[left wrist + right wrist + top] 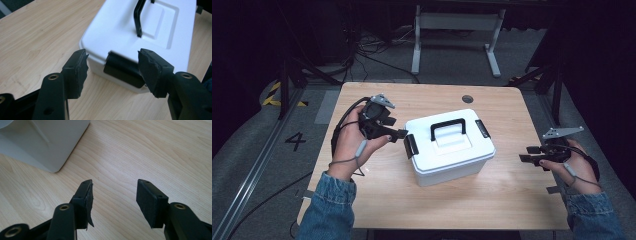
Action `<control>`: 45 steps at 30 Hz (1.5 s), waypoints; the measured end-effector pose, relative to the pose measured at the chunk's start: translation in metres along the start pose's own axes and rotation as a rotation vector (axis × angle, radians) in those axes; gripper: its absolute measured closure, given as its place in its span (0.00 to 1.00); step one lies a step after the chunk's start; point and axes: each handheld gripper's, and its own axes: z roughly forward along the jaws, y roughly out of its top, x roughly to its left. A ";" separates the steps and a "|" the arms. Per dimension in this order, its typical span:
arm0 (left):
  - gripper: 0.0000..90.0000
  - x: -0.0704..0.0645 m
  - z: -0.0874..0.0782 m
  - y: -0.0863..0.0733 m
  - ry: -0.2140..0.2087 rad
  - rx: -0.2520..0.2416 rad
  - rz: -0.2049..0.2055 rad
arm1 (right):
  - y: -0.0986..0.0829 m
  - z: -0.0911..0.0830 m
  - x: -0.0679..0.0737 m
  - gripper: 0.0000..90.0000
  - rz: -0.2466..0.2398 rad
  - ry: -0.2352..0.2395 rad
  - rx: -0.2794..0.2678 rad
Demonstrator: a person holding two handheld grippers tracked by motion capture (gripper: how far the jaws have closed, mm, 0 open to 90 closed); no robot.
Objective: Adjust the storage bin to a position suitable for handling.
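White box sat on the table. Left gripper hovered with jaws spread just beside its black latch. Right gripper hung well apart from the box, jaws also spread.

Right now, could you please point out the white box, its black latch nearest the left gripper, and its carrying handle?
white box (452, 160), high view, front wall.
black latch (122, 68), left gripper view, middle of the clip.
carrying handle (447, 123), high view, top bar.
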 end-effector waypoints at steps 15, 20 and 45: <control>0.44 -0.015 0.034 0.042 -0.062 -0.006 0.085 | -0.007 -0.004 0.002 0.53 0.007 -0.005 -0.004; 0.43 -0.018 0.050 0.052 -0.090 -0.015 0.110 | -0.008 -0.004 0.003 0.53 0.008 -0.006 -0.004; 0.56 -0.030 0.112 0.065 -0.167 0.061 0.178 | -0.007 0.000 0.006 0.53 -0.021 0.003 -0.001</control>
